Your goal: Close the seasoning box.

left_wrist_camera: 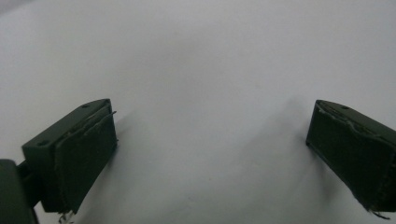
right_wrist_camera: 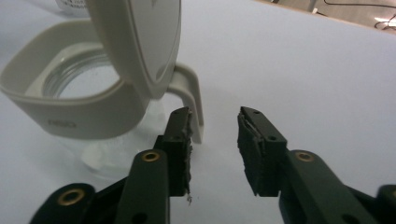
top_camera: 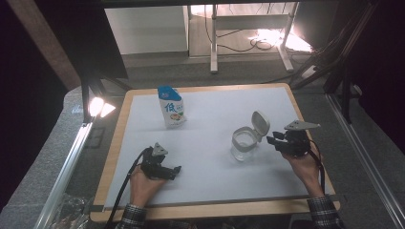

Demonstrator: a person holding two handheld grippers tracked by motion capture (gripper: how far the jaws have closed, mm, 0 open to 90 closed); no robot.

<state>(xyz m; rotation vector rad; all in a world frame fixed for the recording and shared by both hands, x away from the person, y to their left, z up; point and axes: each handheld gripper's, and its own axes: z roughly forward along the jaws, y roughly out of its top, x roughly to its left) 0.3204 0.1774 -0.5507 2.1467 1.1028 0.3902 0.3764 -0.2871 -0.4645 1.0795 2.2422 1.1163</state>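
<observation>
A clear glass jar [top_camera: 244, 143] with a cream collar stands right of the middle of the white mat [top_camera: 215, 181]. Its flip lid [top_camera: 261, 124] is swung up and open. My right gripper [top_camera: 271, 140] sits just right of the jar, pointing at it. In the right gripper view the right gripper [right_wrist_camera: 215, 135] is open, with nothing between its pads, and the left one is close beside the lid's hanging tab [right_wrist_camera: 191, 100]. The jar's collar [right_wrist_camera: 70, 107] and raised lid [right_wrist_camera: 140, 42] rise at the left. My left gripper [top_camera: 177, 169] rests at the front left, and the left gripper [left_wrist_camera: 210, 154] stands wide open over bare mat.
A blue and white pouch [top_camera: 171, 107] stands upright at the back left of the mat. A wooden border [top_camera: 215, 209] frames the mat. A bright lamp [top_camera: 98, 107] shines off the left edge. Metal rails run along both sides, and desk legs [top_camera: 213, 38] stand beyond.
</observation>
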